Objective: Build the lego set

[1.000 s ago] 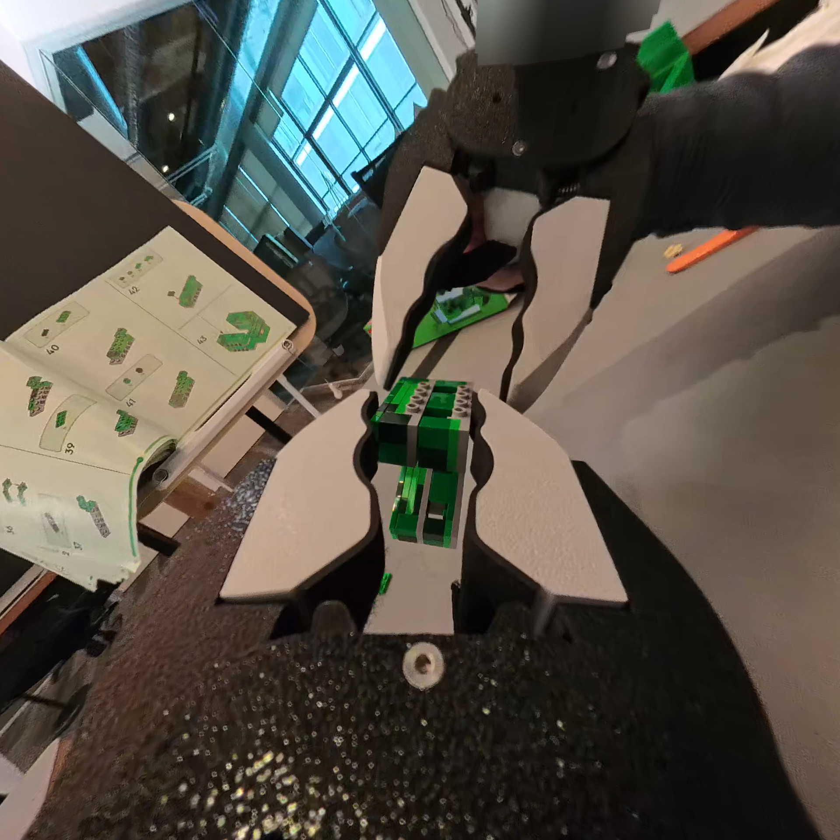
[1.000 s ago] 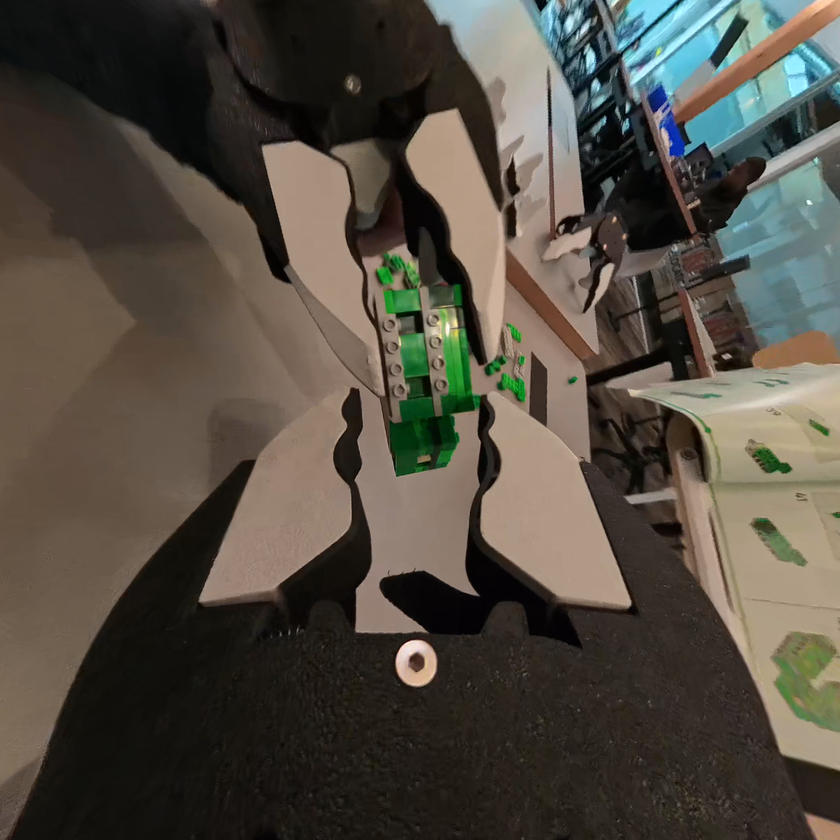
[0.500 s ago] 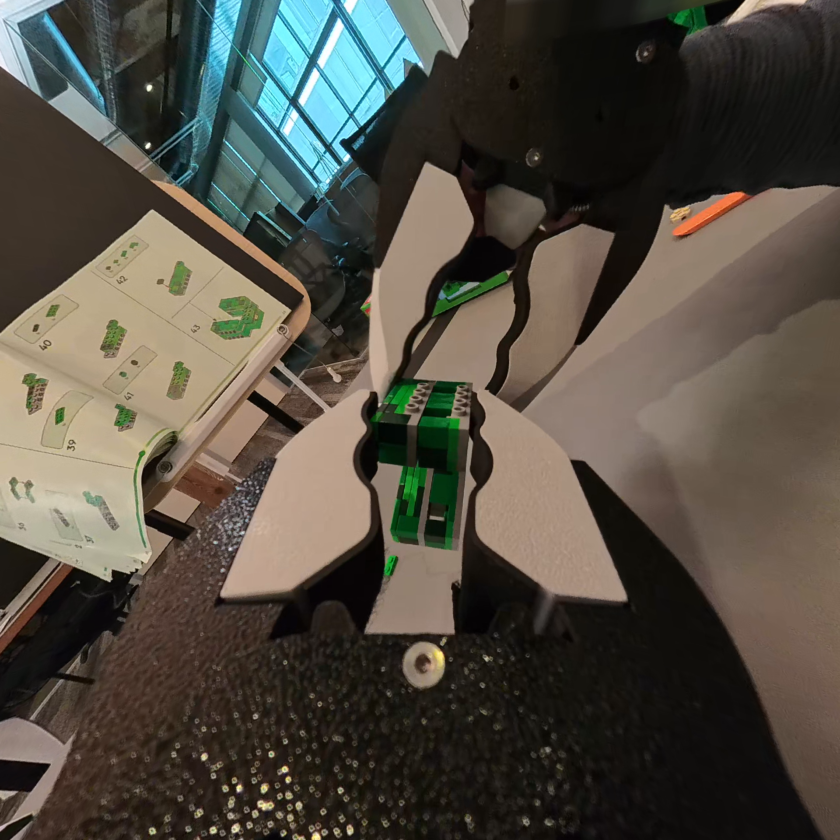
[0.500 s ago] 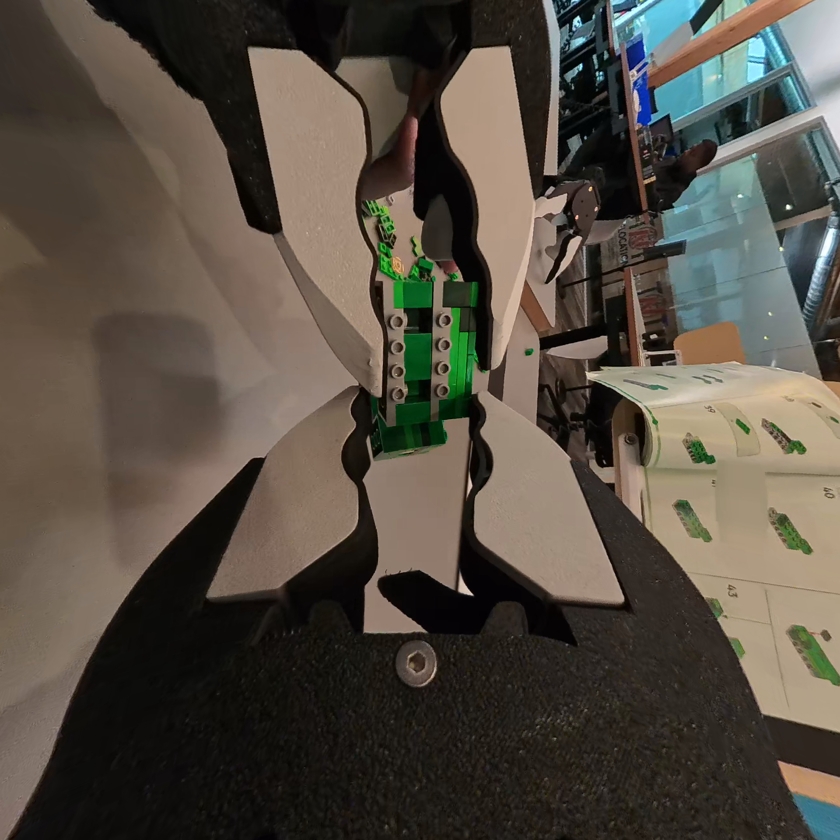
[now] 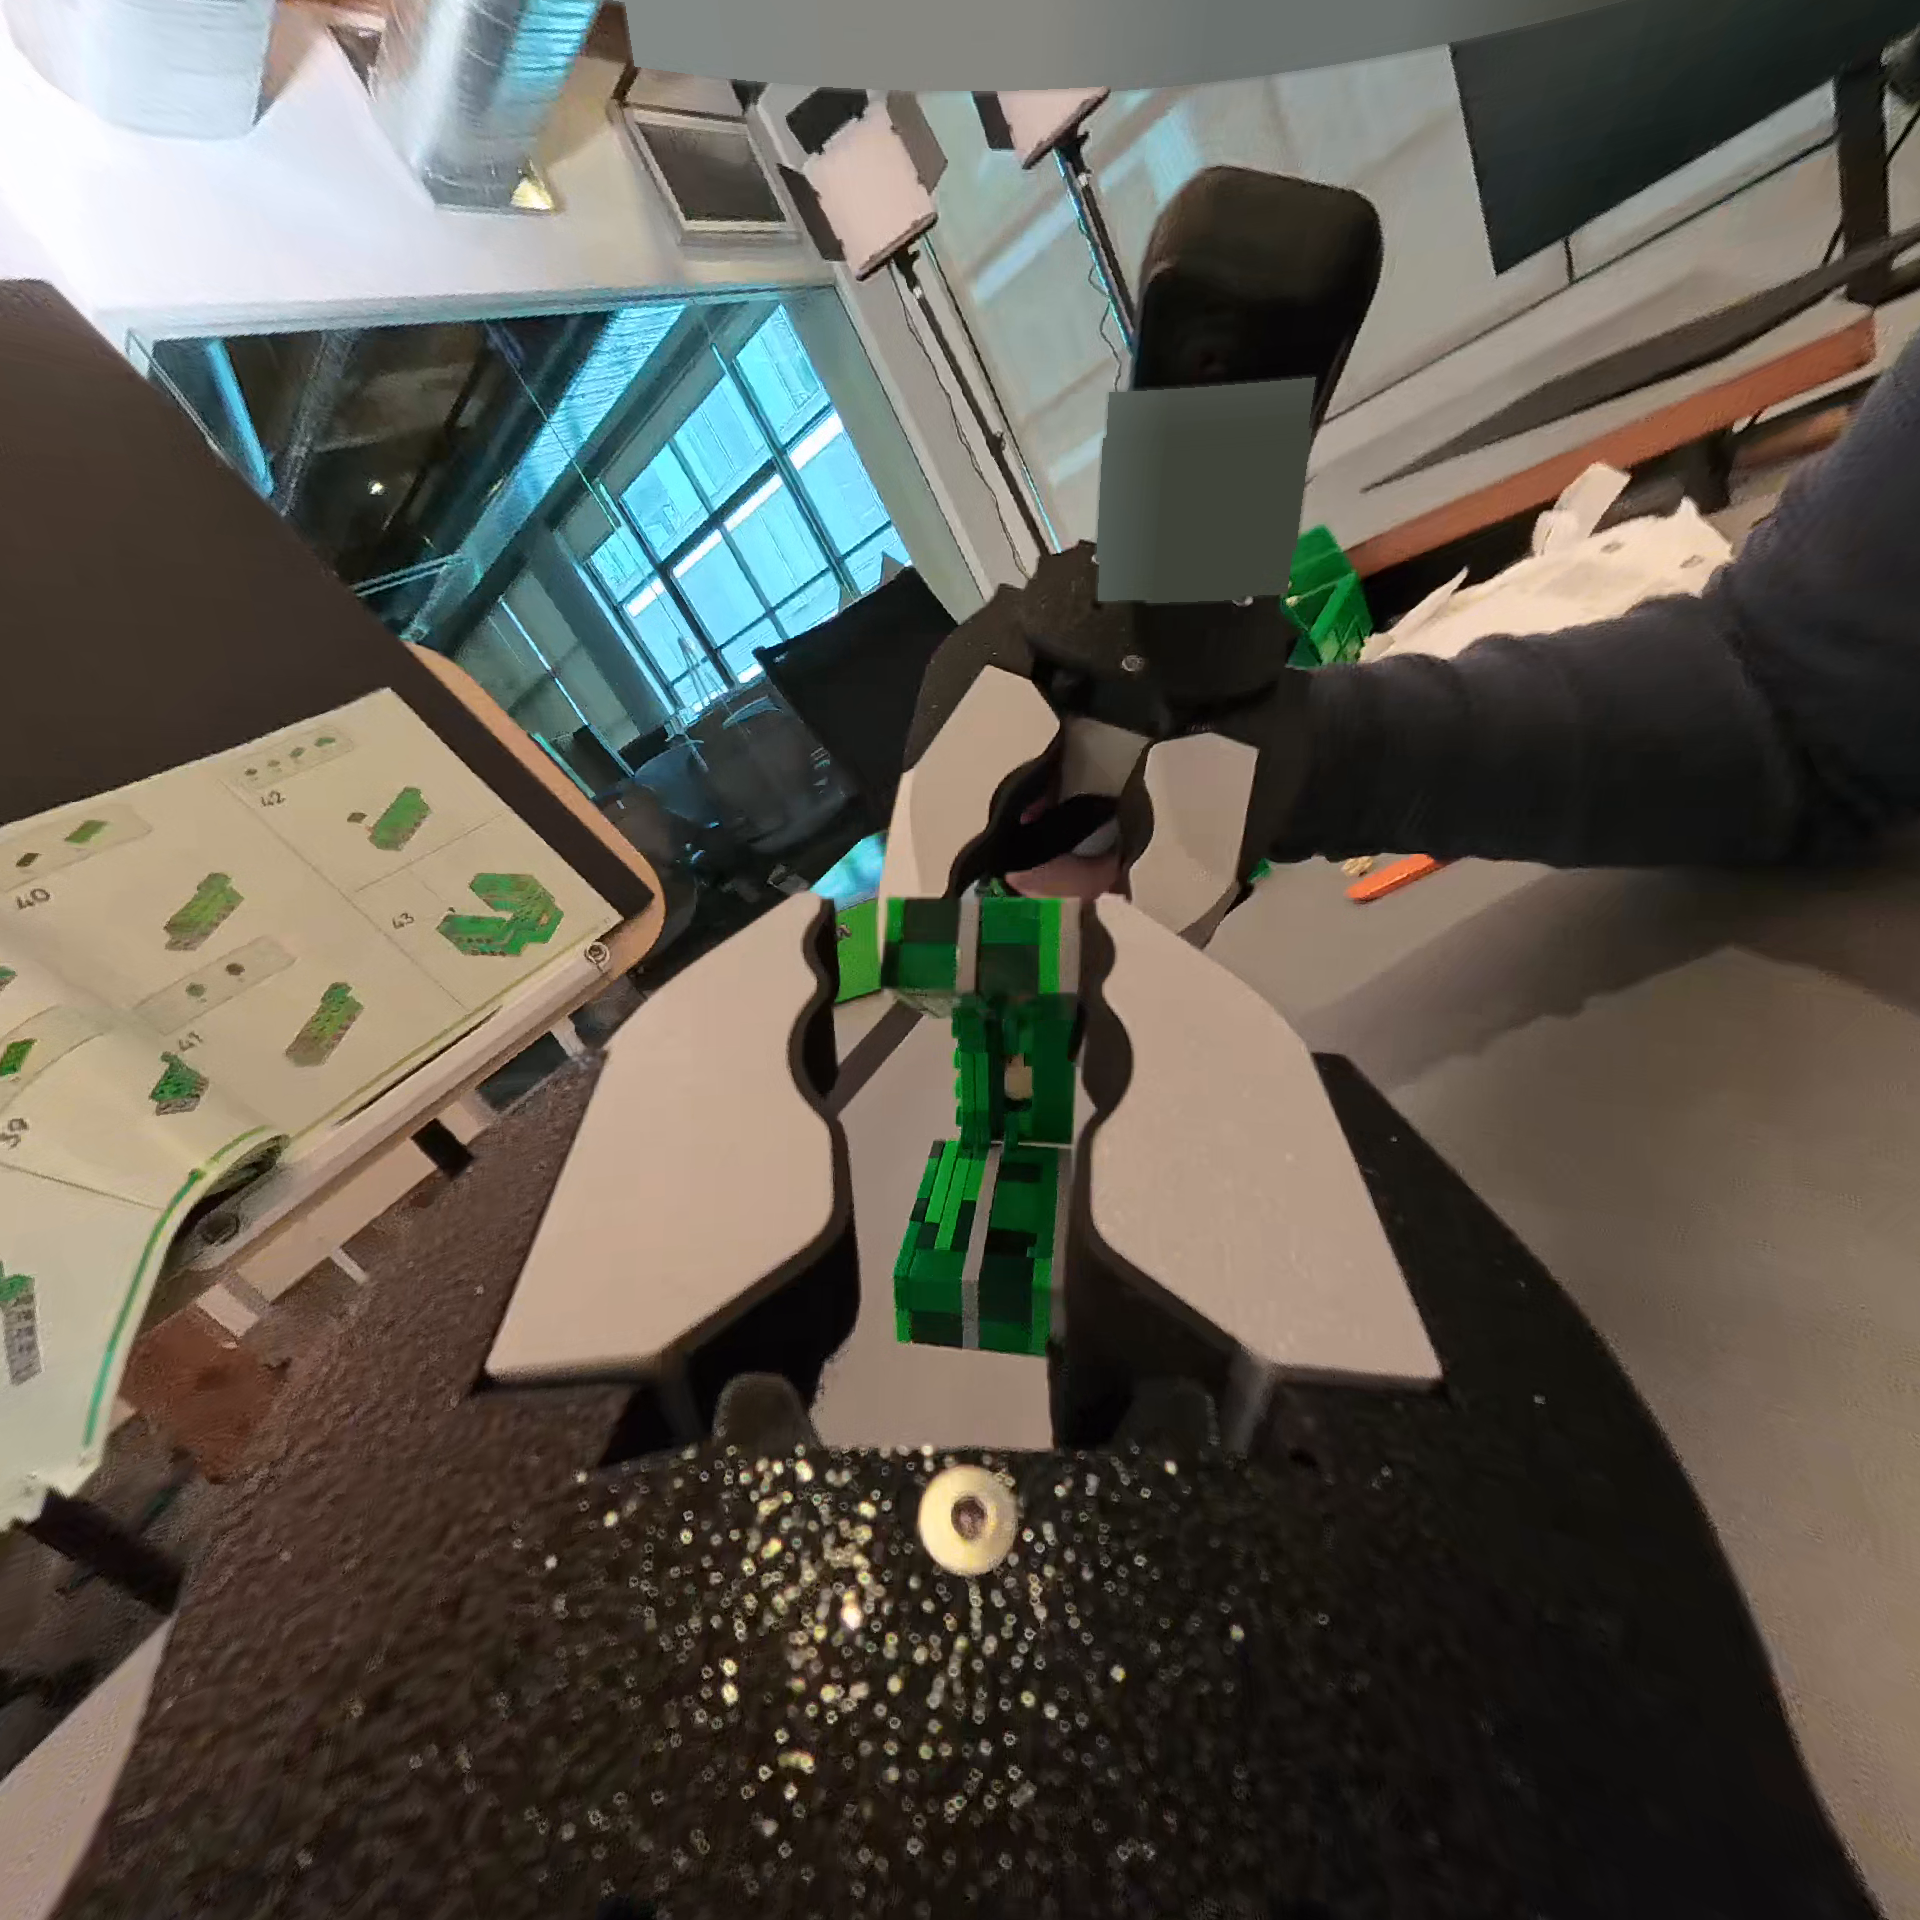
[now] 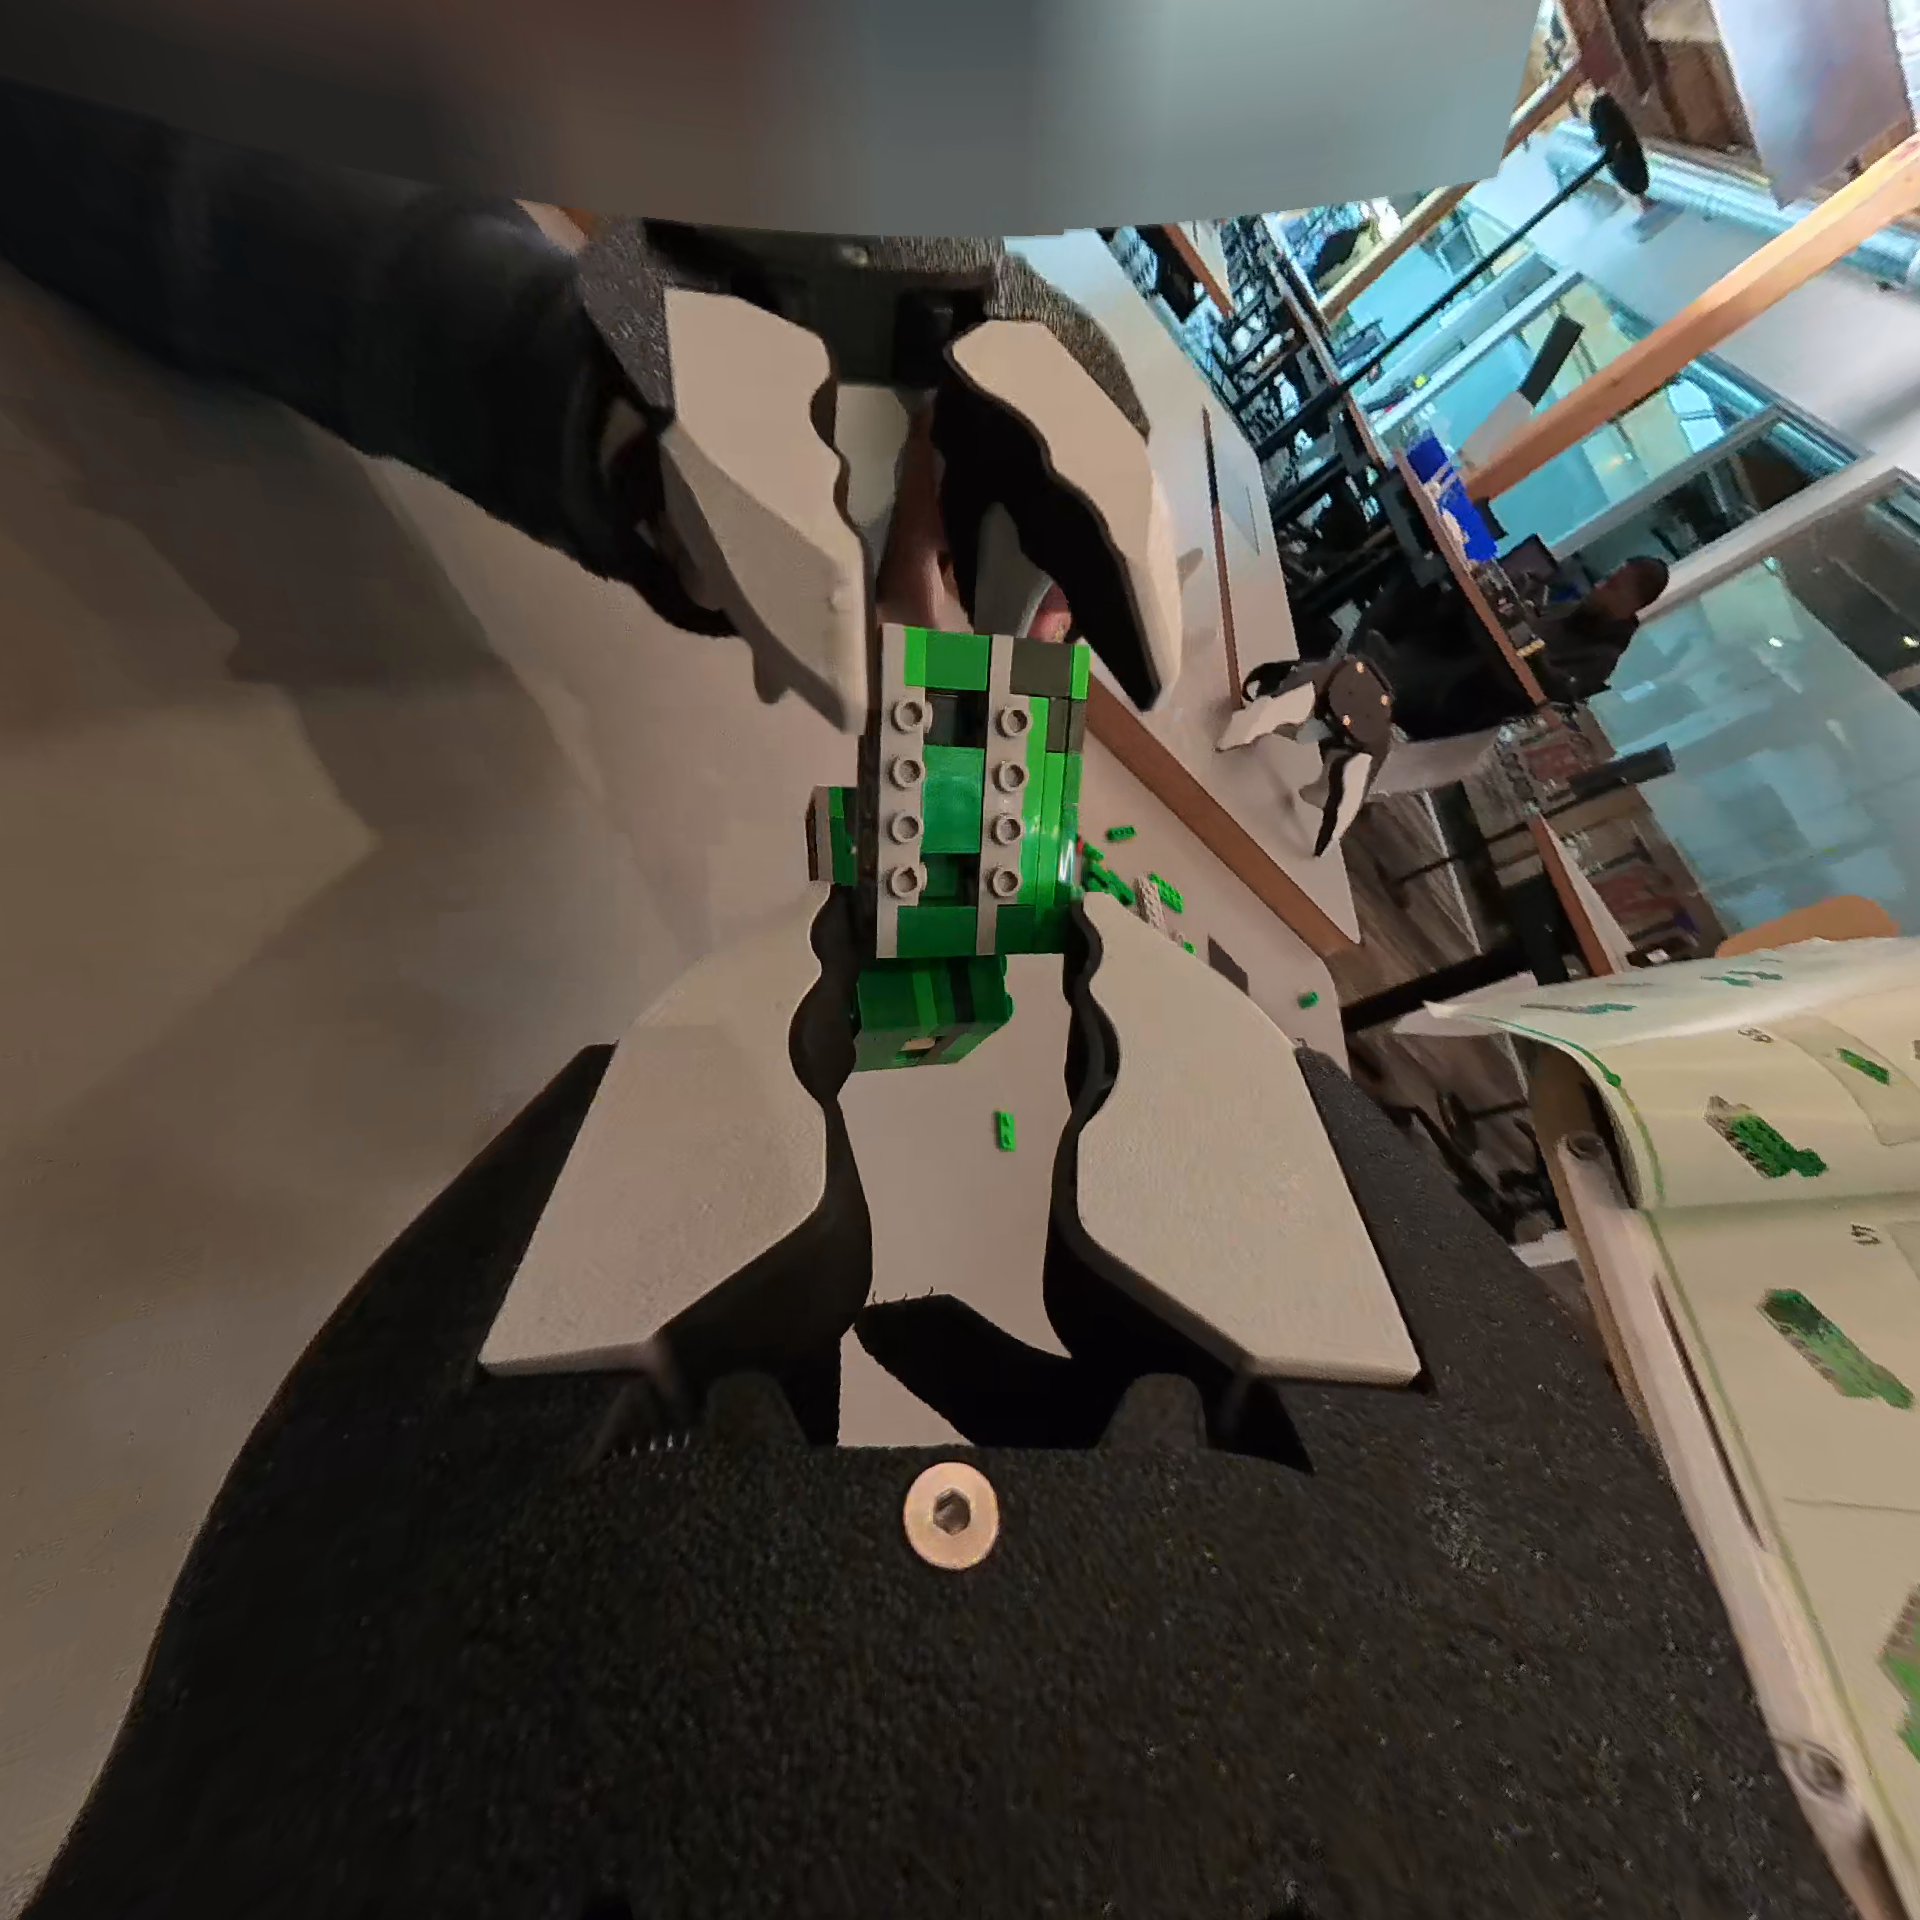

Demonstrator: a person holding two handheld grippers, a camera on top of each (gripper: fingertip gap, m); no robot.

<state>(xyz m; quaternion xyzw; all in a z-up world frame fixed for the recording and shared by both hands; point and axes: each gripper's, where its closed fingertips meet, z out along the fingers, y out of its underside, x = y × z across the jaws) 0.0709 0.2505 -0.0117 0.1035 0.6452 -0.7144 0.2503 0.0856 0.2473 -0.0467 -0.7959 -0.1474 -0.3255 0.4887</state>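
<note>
The left tongs are closed on a green and grey lego model, which is gripped between the white fingers along its sides and held up off the grey table. The model's lower block is seen deep between the fingers and its upper block at their tips.

The right tongs are brought in from the opposite side, tip to tip with the left ones. In the right wrist view their tips are seen pressed against the far end of the same model, whose studded grey strips face the camera; the grip is narrow and appears closed on it. The left tongs are seen there from the front, clamped around the model's other end.

A dark sleeve is seen behind the right tongs in the left wrist view. Loose green bricks are scattered on the table beyond the model, and one small green piece lies nearer. An open instruction booklet is propped on a stand at the table's edge.
</note>
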